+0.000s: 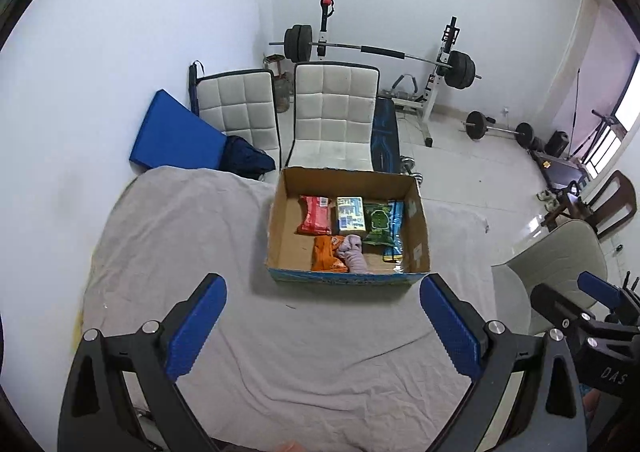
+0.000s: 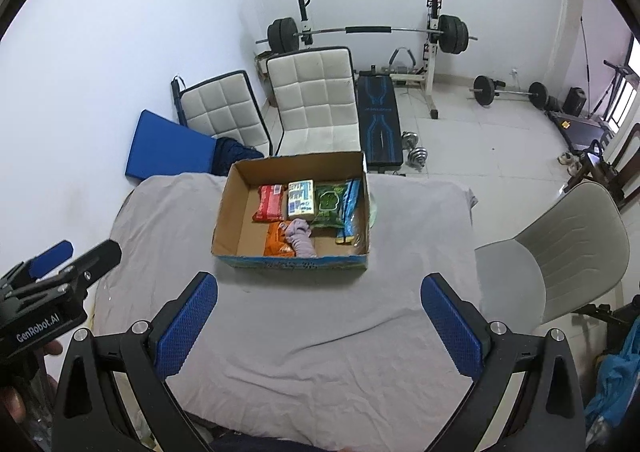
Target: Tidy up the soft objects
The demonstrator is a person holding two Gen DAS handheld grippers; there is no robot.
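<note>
An open cardboard box [image 1: 418, 248] [image 2: 224, 220] stands at the far side of a table under a grey cloth [image 1: 200, 236] [image 2: 416, 220]. Inside lie a red pack [image 1: 316, 215] [image 2: 269, 203], a yellow-blue pack [image 1: 350, 214] [image 2: 301, 194], a green pack [image 1: 378, 221] [image 2: 329, 202], a blue pack [image 1: 396, 224] [image 2: 350, 208], an orange pack [image 1: 326, 258] [image 2: 275, 242] and a lilac rolled cloth [image 1: 354, 252] [image 2: 301, 237]. My left gripper [image 1: 323, 326] and right gripper [image 2: 320, 326] are open and empty, held above the cloth in front of the box.
Two white padded chairs [image 1: 334, 112] [image 2: 314, 100] and a blue mat [image 1: 172, 132] [image 2: 166, 150] stand behind the table. A grey chair [image 2: 560, 252] [image 1: 560, 256] is at its right. A barbell rack [image 1: 400, 52] [image 2: 368, 30] and dumbbells [image 2: 414, 150] are on the floor beyond.
</note>
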